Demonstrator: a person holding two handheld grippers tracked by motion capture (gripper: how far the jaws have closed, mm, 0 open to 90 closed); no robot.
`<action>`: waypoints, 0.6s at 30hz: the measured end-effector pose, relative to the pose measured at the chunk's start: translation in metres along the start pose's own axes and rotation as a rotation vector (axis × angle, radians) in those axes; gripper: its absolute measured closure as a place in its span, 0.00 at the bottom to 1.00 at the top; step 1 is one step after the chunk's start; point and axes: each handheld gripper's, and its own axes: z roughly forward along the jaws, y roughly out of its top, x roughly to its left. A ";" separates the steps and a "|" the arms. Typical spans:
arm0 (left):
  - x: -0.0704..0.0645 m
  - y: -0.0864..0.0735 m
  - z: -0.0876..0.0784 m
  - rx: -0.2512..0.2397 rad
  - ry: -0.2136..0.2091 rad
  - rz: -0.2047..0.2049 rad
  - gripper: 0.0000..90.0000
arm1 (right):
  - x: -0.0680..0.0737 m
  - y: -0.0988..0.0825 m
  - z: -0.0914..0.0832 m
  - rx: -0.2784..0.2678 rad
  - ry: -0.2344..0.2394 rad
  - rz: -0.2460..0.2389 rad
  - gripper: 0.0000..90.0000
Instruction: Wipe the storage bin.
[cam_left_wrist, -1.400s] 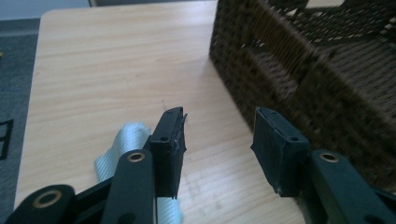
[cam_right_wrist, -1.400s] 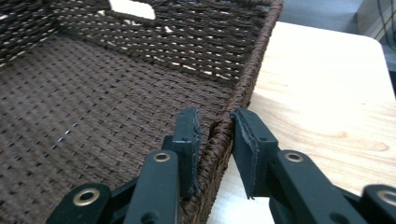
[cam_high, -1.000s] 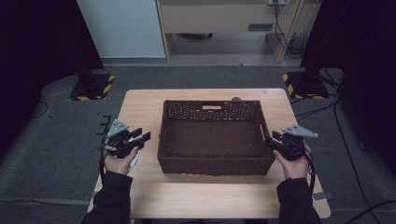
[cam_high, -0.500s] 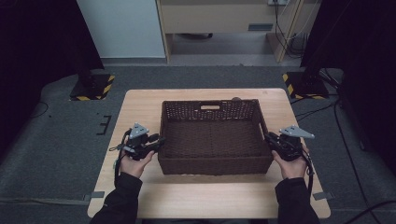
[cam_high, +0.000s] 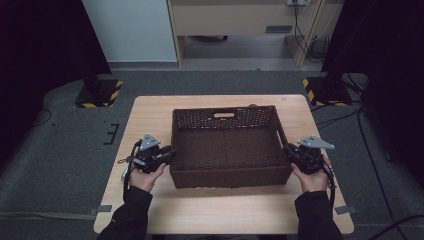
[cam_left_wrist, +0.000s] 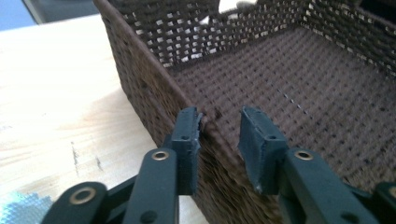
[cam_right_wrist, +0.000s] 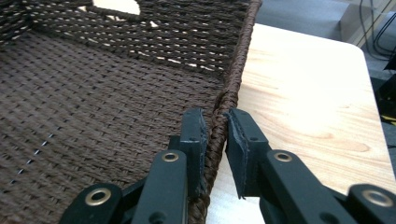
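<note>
A dark brown woven basket (cam_high: 230, 176) stands empty in the middle of the wooden table (cam_high: 225, 212). My left gripper (cam_high: 169, 153) straddles the basket's left wall (cam_left_wrist: 140, 79). Its jaws have just been closing: the outer pad (cam_left_wrist: 189, 133) touches the rim and the inner pad (cam_left_wrist: 254, 137) stands off it, so the left gripper (cam_left_wrist: 219, 116) is open. My right gripper (cam_high: 290, 151) is shut on the right wall's rim (cam_right_wrist: 236, 60), one pad inside and one outside, with the rim squeezed between them at the right gripper (cam_right_wrist: 215, 119).
Bare tabletop lies in front of the basket and to both sides of it. Behind the table, stand bases with yellow-black stripes (cam_high: 99, 93) sit on the grey carpet beside a wooden cabinet (cam_high: 235, 20). Cables (cam_high: 367, 150) trail along the floor at right.
My left hand has moved right from the open tabletop to the basket's left wall. The right hand has stayed at the right wall.
</note>
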 end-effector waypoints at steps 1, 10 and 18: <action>0.001 0.000 0.001 -0.006 0.007 -0.002 0.69 | 0.000 0.000 0.001 -0.002 -0.004 0.000 0.86; -0.001 -0.004 0.003 0.008 -0.008 -0.020 0.72 | -0.003 0.003 0.000 -0.033 -0.015 0.025 0.71; -0.009 -0.006 -0.003 0.010 -0.012 0.011 0.70 | -0.001 -0.002 0.003 0.015 -0.035 0.017 0.86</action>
